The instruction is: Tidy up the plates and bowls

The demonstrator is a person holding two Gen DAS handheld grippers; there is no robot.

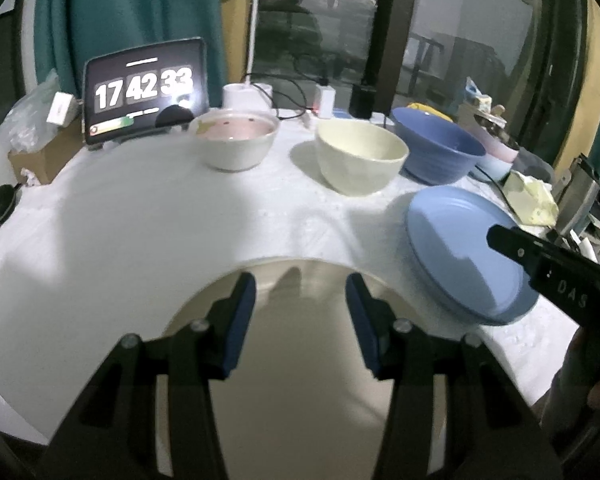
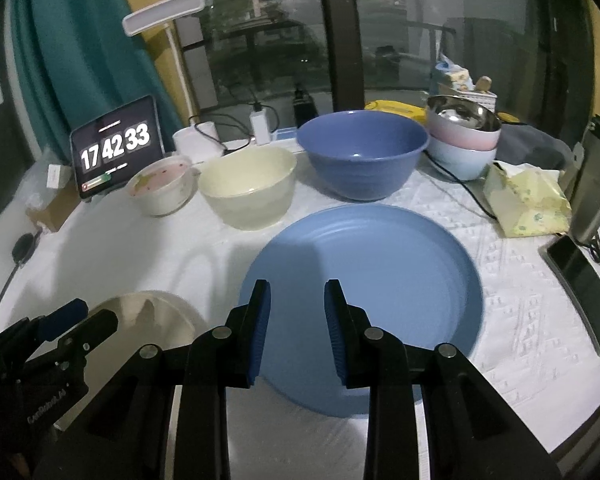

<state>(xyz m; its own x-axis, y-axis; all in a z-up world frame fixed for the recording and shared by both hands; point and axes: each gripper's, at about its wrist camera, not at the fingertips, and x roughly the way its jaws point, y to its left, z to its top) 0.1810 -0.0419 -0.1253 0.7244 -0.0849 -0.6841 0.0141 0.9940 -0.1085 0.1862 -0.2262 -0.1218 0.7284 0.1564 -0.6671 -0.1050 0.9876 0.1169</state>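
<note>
Through my left camera, my left tongs [image 1: 300, 292] hang over a round shiny silver metal plate [image 1: 300, 360] that fills the 6 o'clock part of the picture. The two blue pads are apart and nothing is between them. The plate lies flat on the table with the white cloth [image 1: 140, 220]. At 3 o'clock lies a flat round light blue plate [image 1: 452, 248], and the black tip of my right tongs [image 1: 504, 240] pokes over its edge. Near 12 o'clock stand three bowls in a row: a small white bowl with a pink inside [image 1: 236, 140], a cream round bowl [image 1: 360, 160] and a big dark blue bowl [image 1: 440, 148]. At 10 o'clock a black tablet [image 1: 144, 92] shows big white clock numbers. Through my right camera, my right tongs [image 2: 296, 304] hang over the near part of the light blue plate [image 2: 380, 264]. Their pads are apart too and hold nothing. My left tongs [image 2: 80, 316] show at 8 o'clock, over the silver plate [image 2: 156, 320]. Behind the blue plate, from 10 to 12 o'clock, stand the pink-inside bowl [image 2: 160, 188], the cream bowl [image 2: 252, 188] and the dark blue bowl [image 2: 364, 156]. At 1 o'clock is a stack of three bowls, pale blue, pink and shiny metal on top [image 2: 464, 140]. A yellow packet [image 2: 528, 204] lies at 2 o'clock.
</note>
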